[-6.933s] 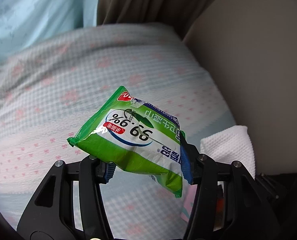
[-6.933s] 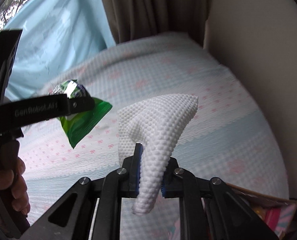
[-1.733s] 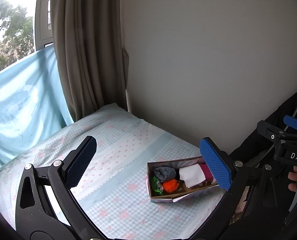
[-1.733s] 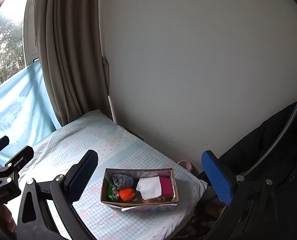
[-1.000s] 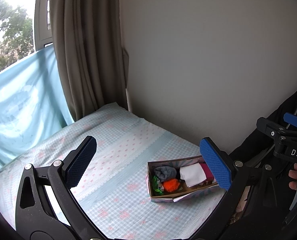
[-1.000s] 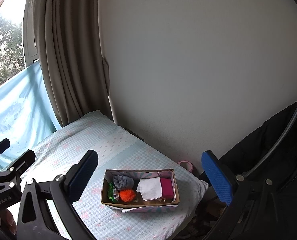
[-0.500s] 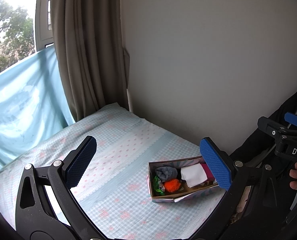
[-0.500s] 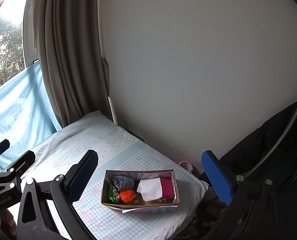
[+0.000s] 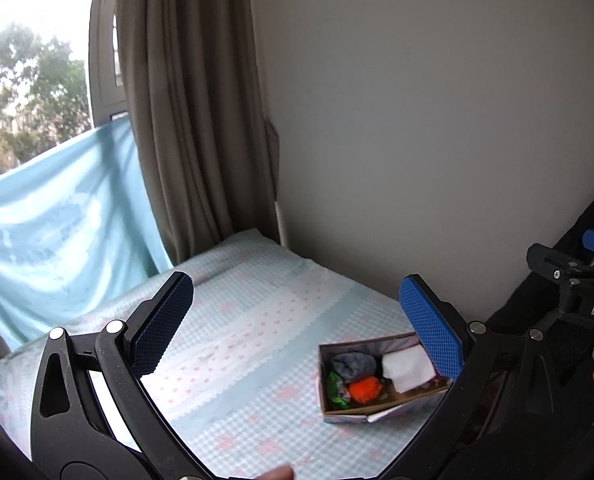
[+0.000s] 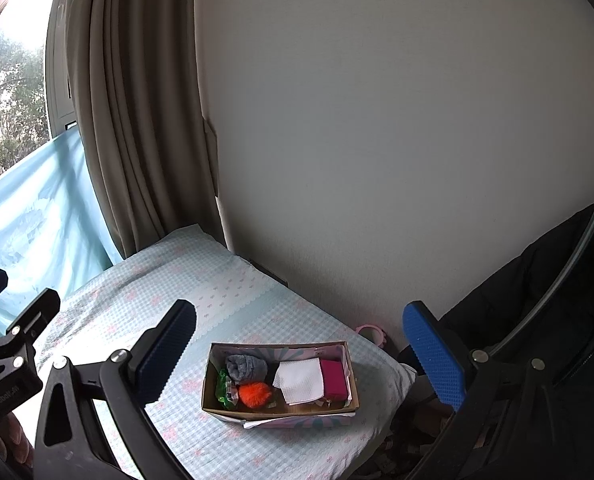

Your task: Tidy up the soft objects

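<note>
right wrist view is showing the right gripper (image 10: 299, 354) gaping wide and holding nothing, and the left gripper (image 9: 297, 326) is likewise spread wide and empty. both are hanging well above the bed (image 10: 169, 280), where the box (image 10: 280, 413) is sitting near the mattress corner with 5 soft things inside: a gray sock (image 10: 246, 366), orange pompom (image 10: 254, 394), white cloth (image 10: 300, 381), pink pouch (image 10: 333, 378) and green packet (image 10: 222, 390). sorting is looking finished. a nudge could be tipping the box off that soft edge. the packet is lying half hidden under the sock.
</note>
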Available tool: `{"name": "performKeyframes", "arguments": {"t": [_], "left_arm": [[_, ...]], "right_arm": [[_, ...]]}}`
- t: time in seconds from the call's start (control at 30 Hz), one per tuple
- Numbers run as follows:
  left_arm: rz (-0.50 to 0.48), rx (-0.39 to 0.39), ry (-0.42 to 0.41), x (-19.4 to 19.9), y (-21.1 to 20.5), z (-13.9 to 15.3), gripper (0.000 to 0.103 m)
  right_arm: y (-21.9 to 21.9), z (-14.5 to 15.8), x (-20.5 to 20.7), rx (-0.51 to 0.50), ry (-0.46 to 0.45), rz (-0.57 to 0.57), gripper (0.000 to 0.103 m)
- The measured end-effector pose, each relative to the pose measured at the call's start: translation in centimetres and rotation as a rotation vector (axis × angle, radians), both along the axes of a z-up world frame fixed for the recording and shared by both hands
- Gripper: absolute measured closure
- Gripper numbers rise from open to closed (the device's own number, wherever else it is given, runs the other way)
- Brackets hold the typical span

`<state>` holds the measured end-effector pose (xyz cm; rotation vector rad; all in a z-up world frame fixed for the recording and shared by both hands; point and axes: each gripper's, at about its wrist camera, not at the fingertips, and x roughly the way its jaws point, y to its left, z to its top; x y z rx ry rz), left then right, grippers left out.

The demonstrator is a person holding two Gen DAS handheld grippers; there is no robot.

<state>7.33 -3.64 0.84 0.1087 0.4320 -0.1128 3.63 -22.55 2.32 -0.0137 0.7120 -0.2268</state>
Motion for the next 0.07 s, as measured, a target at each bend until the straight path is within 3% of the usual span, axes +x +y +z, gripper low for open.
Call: {"name": "performKeyframes", "arguments": {"t": [0.07], "left_arm": [[0.007, 0.01, -0.005, -0.1, -0.1, -0.13, 0.0]], "right_arm": [[-0.02, -0.01, -0.02, 0.0, 0.0, 0.0, 0.0]]}}
